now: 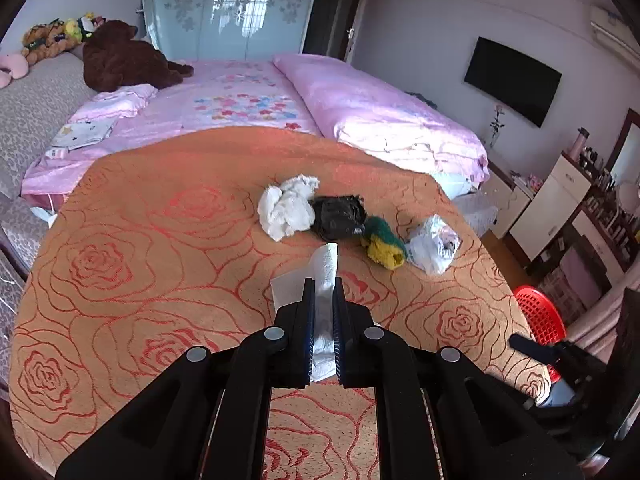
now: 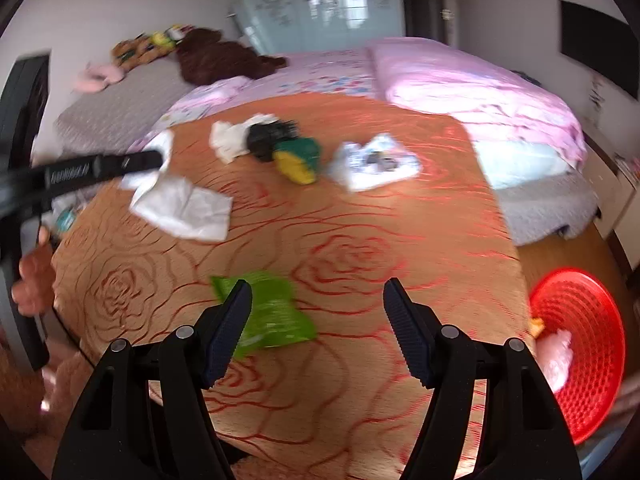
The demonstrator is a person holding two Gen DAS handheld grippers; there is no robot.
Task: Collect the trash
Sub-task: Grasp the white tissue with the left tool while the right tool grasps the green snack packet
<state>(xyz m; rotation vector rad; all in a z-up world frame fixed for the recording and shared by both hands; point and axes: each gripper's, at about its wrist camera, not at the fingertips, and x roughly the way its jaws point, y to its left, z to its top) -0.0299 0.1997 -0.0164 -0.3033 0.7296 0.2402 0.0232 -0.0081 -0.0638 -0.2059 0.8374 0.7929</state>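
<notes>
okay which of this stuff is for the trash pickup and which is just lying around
Job: tissue in left gripper, white wad, black bag, sponge, clear bag, green wrapper, red basket.
Lying about: teddy bear, TV.

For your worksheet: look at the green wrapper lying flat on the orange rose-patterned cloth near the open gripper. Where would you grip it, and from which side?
Grip the green wrapper at its crinkled raised far edge, coming down from above with the open right gripper. It lies flat on the orange cloth, so a side approach probably finds nothing to pinch; a raised fold gives the fingers something to close on.
</notes>
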